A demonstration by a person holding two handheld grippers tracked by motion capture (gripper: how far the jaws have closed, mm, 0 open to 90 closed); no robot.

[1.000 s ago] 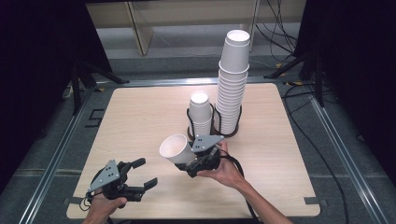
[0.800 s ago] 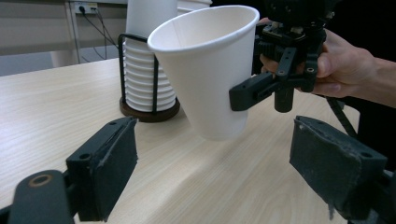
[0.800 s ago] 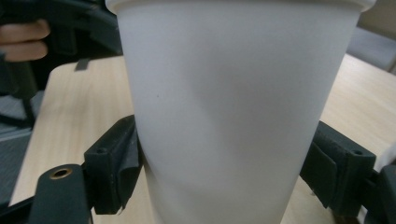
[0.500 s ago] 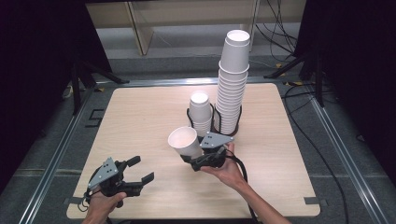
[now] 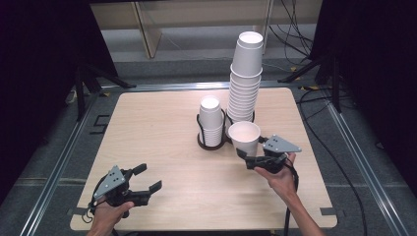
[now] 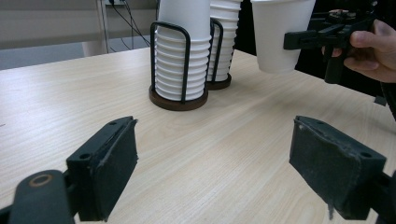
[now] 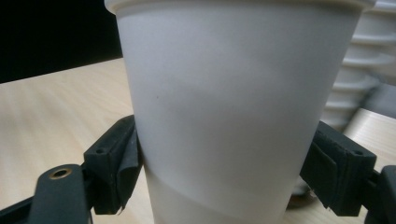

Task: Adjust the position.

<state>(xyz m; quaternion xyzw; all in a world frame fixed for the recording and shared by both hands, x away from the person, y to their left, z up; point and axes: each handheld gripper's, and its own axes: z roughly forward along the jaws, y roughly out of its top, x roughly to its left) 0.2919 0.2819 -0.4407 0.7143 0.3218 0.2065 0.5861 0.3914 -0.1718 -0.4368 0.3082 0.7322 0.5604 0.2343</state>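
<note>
Near the table's (image 5: 147,123) centre, at about four o'clock from the two wire holders, the right claw (image 5: 244,156) pinches a single white paper cup (image 5: 244,137) by its lower wall, mouth up and upright; the right gripper view has both pads pressed against its sides. A second ago that cup was tilted, mouth toward the left, out at seven o'clock from the holders; half a second ago it was nearly upright in the same region; now it sits just beside the tall stack (image 5: 245,78), in front of its holder, held clear of the tabletop as the left gripper view shows. That swing suggests the cup is being brought back toward the stacks, probably to be set on the short stack (image 5: 211,120) or the tall one, though which I cannot tell; it would have to rise well above either rim first. At seven o'clock near the front edge, the left claw (image 5: 145,178) has kept its place, jaws spread and holding nothing.
</note>
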